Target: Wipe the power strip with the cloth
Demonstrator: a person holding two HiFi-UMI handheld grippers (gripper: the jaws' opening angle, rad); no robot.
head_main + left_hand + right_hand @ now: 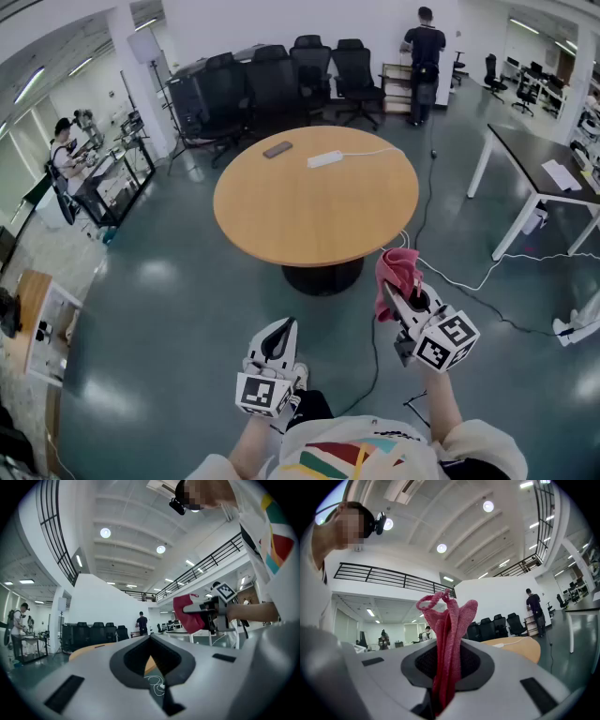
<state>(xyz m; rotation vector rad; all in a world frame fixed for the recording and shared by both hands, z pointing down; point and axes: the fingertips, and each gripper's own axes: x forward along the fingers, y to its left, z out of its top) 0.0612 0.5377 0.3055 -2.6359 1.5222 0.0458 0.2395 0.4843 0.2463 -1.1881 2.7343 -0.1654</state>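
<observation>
A white power strip (325, 158) lies on the far side of the round wooden table (316, 202), its white cord (375, 150) running off to the right. My right gripper (389, 302) is shut on a pink cloth (397, 267), held in the air just off the table's near right edge. The cloth (449, 634) stands bunched up between the right jaws. My left gripper (277, 336) hangs lower and nearer to me, jaws shut with nothing in them. In the left gripper view the right gripper with the cloth (190, 613) shows at the right.
A dark flat object (277, 149) lies on the table left of the strip. Black office chairs (281, 80) line the back wall, and a person (424, 61) stands beyond them. A white-legged desk (544, 169) stands right; cables (469, 281) trail across the floor.
</observation>
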